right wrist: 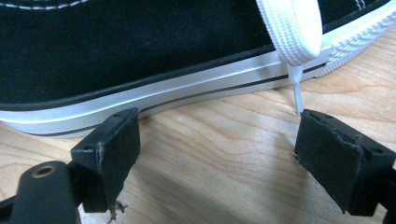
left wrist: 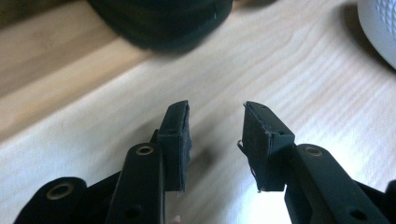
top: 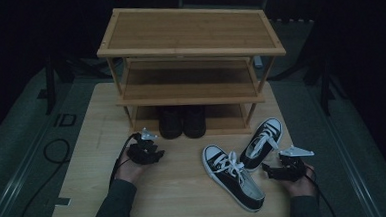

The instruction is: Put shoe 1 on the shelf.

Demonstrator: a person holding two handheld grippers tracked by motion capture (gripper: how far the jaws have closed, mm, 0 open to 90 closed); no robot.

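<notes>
The left gripper (top: 150,150) rests on the table (top: 185,189) in front of the shoe rack (top: 191,63), its jaws parted with nothing between them. The pair of black shoes (top: 182,121) sits on the rack's bottom shelf, just beyond this gripper. The right gripper (right wrist: 217,154) stands wide open and empty, close beside the sole of the right-hand sneaker (top: 263,142). A white lace (right wrist: 292,32) hangs just above one jaw. The left-hand sneaker (top: 233,183) lies next to it, toe pointing toward the rack.
</notes>
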